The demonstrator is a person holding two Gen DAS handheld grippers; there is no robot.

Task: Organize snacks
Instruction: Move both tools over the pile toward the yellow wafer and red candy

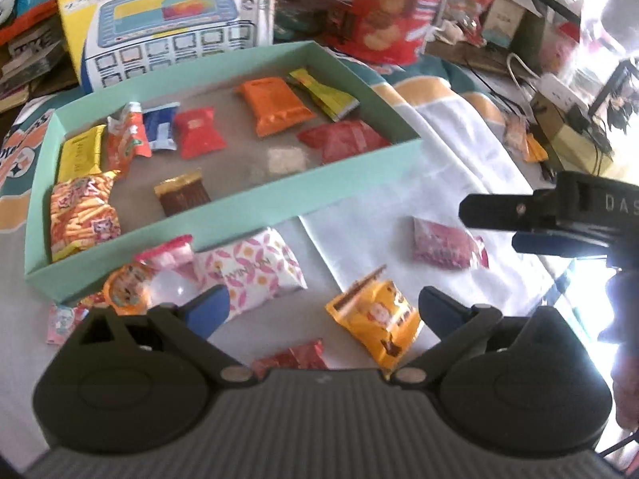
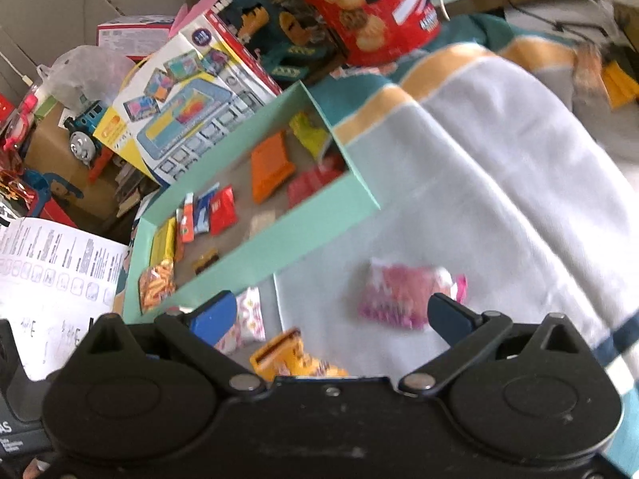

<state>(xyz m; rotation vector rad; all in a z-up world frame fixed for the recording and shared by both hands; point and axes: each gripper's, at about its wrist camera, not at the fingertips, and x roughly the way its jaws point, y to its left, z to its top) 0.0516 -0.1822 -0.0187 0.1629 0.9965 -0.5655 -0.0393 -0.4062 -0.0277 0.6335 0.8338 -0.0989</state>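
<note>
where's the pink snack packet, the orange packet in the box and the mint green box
pink plastic snack packet (image 2: 403, 295), right wrist view, middle of its wrapper
orange foil packet (image 1: 275, 105), left wrist view, centre of its face
mint green cardboard box (image 1: 255, 209), left wrist view, near wall

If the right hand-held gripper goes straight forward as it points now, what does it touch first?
Probably the pink snack packet lying on the cloth, between the open fingers of the right hand-held gripper; depth is uncertain.

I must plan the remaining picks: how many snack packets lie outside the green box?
7, perhaps more hidden: striped pink, orange round, small pink, white-pink, yellow, red, pink.
</note>
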